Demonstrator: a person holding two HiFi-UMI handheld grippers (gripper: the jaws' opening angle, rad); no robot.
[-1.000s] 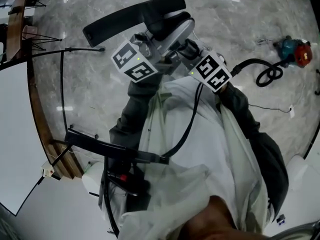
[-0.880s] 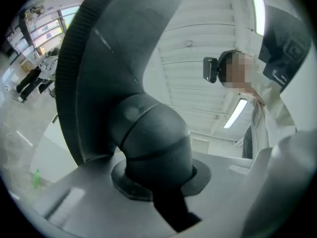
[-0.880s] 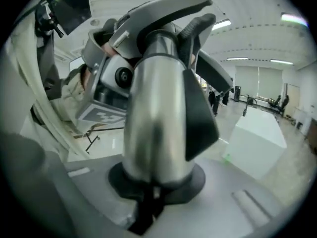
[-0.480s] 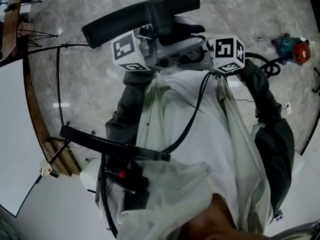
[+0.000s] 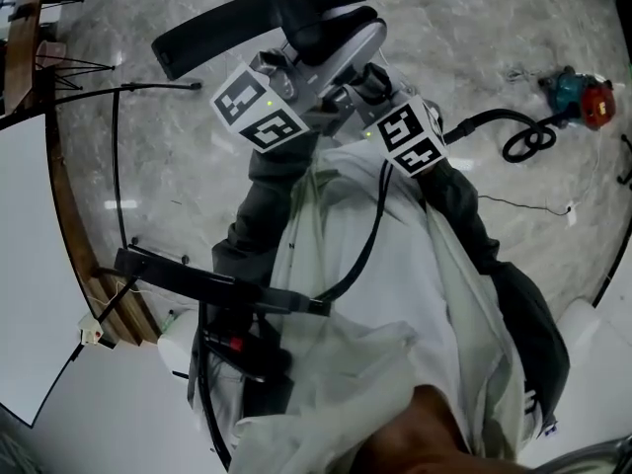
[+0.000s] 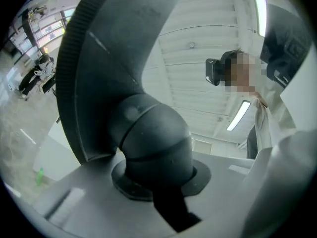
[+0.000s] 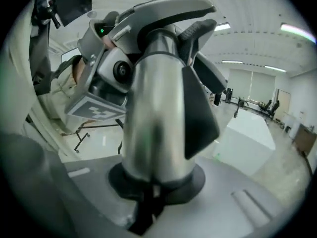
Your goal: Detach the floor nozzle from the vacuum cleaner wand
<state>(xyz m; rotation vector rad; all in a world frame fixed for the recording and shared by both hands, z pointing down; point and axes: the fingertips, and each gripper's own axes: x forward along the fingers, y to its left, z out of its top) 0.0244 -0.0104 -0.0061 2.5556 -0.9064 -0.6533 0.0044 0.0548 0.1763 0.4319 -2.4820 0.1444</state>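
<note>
Dark grey plastic is forming the floor nozzle (image 5: pixel 259 20), a long flat bar with a rounded elbow neck at its middle. That neck is running into the brushed silver wand (image 7: pixel 153 128), which is carrying a dark grey wedge-shaped catch (image 7: pixel 198 118) on its side.

The left claw (image 6: pixel 158 187) is clamping the nozzle's elbow neck between its black pads, with the bar fanning out above it and to its left. The right claw (image 7: pixel 153 195) is gripping the silver wand tight, just beside the left claw, and the tube is rising straight out of its jaws. Both are being held out in front of the person's chest.

Black-and-white square markers are showing on the left claw's cube (image 5: pixel 259 115) and the right claw's cube (image 5: pixel 408 138).

Only the head view is taking in the whole nozzle bar, the marble floor (image 5: pixel 178 166), a teal and red tool (image 5: pixel 583 102) well off to the right claw's side, and a looped black hose (image 5: pixel 489 119) near it. Only the left gripper view is showing the ribbed edge (image 6: pixel 74 48) along the bar and a ceiling strip light (image 6: pixel 240 115). Only the right gripper view is facing the left claw's body, where a small green light (image 7: pixel 101 30) is glowing.
</note>
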